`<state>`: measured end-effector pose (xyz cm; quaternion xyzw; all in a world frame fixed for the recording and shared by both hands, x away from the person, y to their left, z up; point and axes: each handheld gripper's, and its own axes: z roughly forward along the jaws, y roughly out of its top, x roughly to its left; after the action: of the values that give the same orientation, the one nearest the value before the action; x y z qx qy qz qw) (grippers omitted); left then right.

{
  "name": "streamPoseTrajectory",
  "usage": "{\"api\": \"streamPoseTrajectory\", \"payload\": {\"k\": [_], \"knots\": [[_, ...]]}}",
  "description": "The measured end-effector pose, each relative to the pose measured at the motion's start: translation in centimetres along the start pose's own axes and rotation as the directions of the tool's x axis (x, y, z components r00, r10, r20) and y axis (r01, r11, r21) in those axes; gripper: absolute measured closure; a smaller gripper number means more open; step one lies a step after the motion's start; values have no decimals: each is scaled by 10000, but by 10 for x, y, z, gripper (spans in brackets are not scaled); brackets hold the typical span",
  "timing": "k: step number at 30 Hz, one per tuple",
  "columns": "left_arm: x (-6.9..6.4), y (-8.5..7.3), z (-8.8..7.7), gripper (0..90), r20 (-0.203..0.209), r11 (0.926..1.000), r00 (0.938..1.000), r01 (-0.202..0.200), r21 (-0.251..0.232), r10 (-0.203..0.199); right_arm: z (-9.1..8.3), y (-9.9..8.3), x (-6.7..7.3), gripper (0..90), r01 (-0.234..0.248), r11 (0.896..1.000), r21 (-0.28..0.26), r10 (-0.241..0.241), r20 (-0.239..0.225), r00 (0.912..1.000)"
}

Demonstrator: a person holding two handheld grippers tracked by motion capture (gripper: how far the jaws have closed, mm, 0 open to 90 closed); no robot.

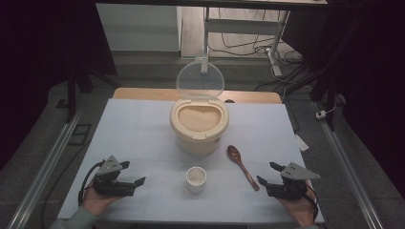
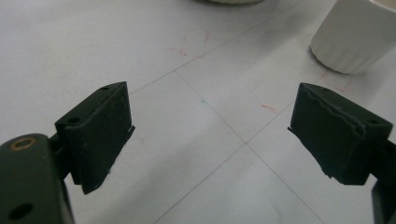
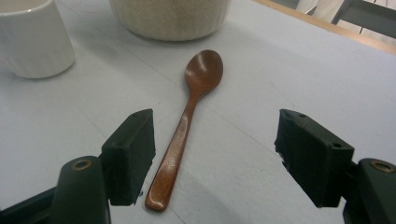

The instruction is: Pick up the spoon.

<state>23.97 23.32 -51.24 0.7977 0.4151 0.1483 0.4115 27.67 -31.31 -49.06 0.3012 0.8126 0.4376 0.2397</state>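
From above, your left gripper (image 1: 129, 174) and right gripper (image 1: 266, 173) rest wide apart, both released and empty. One wooden spoon (image 1: 241, 166) lies just left of the right gripper, beside one cup (image 1: 196, 178) and one rice container (image 1: 199, 125).

Your left gripper view cuts off the cup (image 2: 355, 35).

Your right gripper view has the spoon (image 3: 187, 121) between the jaws, untouched; cup (image 3: 32, 39) and container (image 3: 170, 18) are cropped.
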Motion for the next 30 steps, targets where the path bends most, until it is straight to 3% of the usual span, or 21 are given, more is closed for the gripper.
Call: {"api": "streamPoseTrajectory", "payload": {"k": [10,20,30], "knots": [[0,0,1,123,-17,10000,10000,25,30,-24,-1,1,0,290,55,10000,61,-56,147,9999],[0,0,2,121,10,10000,10000,1,91,-1,1,2,0,291,-41,10000,89,41,5,10000],[1,0,5,119,14,9998,10000,-22,211,22,-4,20,4,293,17,9992,388,-26,252,9997]]}}
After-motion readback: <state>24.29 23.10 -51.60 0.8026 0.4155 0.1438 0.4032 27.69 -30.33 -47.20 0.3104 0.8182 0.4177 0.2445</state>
